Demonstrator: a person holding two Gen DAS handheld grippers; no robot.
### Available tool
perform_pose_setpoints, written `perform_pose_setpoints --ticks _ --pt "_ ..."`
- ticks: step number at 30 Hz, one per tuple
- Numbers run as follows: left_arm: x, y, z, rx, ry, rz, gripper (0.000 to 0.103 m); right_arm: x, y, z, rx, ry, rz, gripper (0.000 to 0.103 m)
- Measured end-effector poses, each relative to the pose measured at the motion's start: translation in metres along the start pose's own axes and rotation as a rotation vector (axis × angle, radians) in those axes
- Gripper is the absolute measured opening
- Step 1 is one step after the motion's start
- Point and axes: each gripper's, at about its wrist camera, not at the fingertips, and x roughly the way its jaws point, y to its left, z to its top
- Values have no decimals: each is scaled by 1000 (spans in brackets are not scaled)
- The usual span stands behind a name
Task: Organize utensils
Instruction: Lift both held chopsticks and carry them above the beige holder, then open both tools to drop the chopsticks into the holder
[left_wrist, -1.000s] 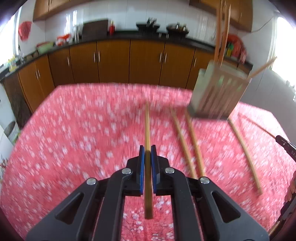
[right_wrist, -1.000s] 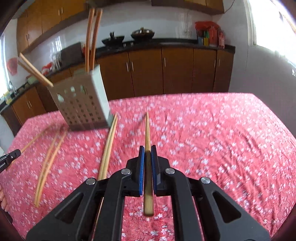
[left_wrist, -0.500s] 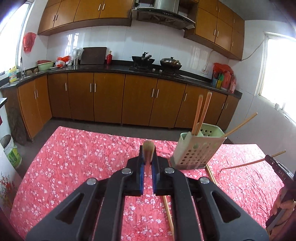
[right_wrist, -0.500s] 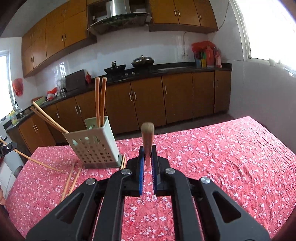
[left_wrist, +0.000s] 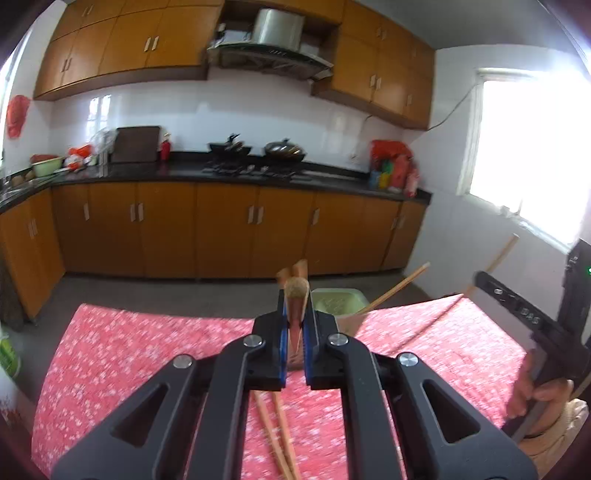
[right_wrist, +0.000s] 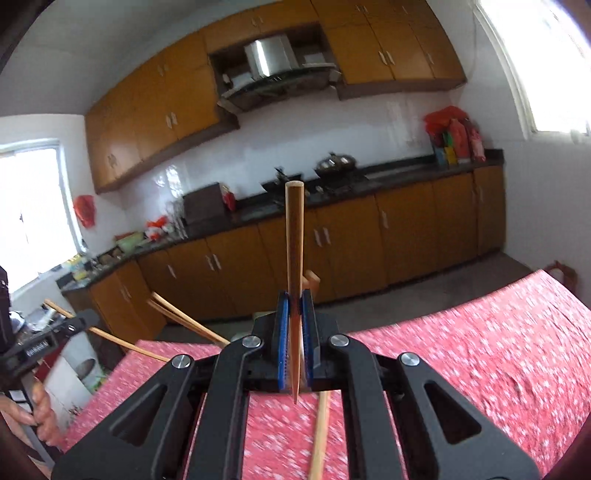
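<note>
My left gripper (left_wrist: 295, 314) is shut on a wooden chopstick (left_wrist: 296, 295), which I see nearly end-on, well above the table. Just behind it stands the pale green perforated holder (left_wrist: 337, 300), with several chopsticks (left_wrist: 400, 286) leaning out of it. My right gripper (right_wrist: 294, 314) is shut on a second chopstick (right_wrist: 294, 240) that sticks up past the pads. The holder is mostly hidden behind that gripper; only its leaning chopsticks (right_wrist: 184, 321) show. Loose chopsticks (left_wrist: 277, 435) lie on the cloth below, and one (right_wrist: 319, 435) shows in the right wrist view.
The table wears a red floral cloth (left_wrist: 147, 350). A person's hand (left_wrist: 543, 398) holds the right gripper at the right edge, and a hand (right_wrist: 40, 410) holds the left one at the left edge. Kitchen cabinets and a stove counter stand beyond the table.
Both grippers have risen well above the table, each carrying its chopstick. The views have tilted up from the cloth toward the cabinets. The holder has slid low in both views.
</note>
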Motion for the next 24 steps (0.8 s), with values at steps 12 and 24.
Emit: perform_pose_setpoints --ticks 12,24 --pt "43 -30 46 16 -67 20 7 37 31 34 -66 -163 -11 8" --pt "106 -14 28 -2 48 37 9 93 15 8 -25 -11 -48 28"
